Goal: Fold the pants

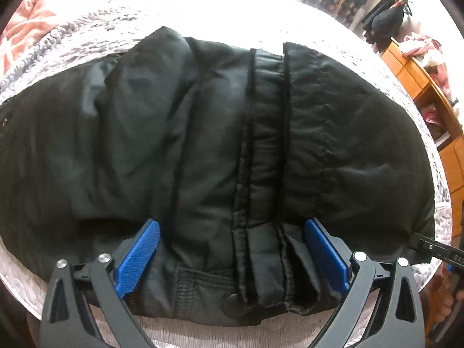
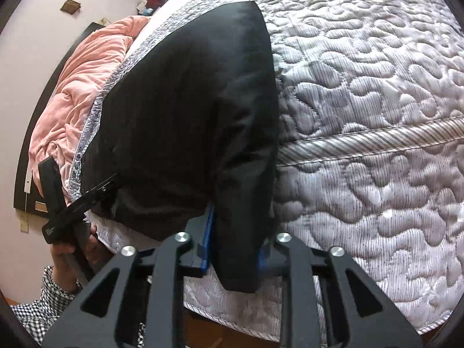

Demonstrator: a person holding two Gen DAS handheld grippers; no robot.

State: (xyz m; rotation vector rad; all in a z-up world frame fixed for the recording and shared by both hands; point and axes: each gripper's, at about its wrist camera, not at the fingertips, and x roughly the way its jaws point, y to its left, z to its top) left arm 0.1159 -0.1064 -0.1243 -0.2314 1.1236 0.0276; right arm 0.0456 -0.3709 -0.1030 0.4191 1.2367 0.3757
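Fingers (image 1: 136,258) of the left gripper (image 1: 232,258) stand wide apart over the near edge of the black pants (image 1: 203,145), their blue pads straddling the bunched waistband (image 1: 261,249) without pinching it, while the right gripper (image 2: 232,249) is clamped on a fold of the same cloth at the garment's other near corner. The pants lie on the quilted mattress (image 2: 362,87) of a bed, already doubled over into a broad dark bundle, with a pink blanket (image 2: 87,66) heaped beyond them. Seen from the right wrist, the left tool (image 2: 66,203) sits at the far corner of the near hem, its tip touching or almost touching the fabric; the fisheye edge makes that hard to settle.

Judged from this, the step in hand is taking a two-corner hold for the next fold. To do it well, the left fingers should close on all layers at the waistband, not just the top sheet, at the same depth as the right-hand grip. Both corners would then rise together and level, keeping the cloth taut between them so the slick, puffy material does not slide or sag before it is laid over.
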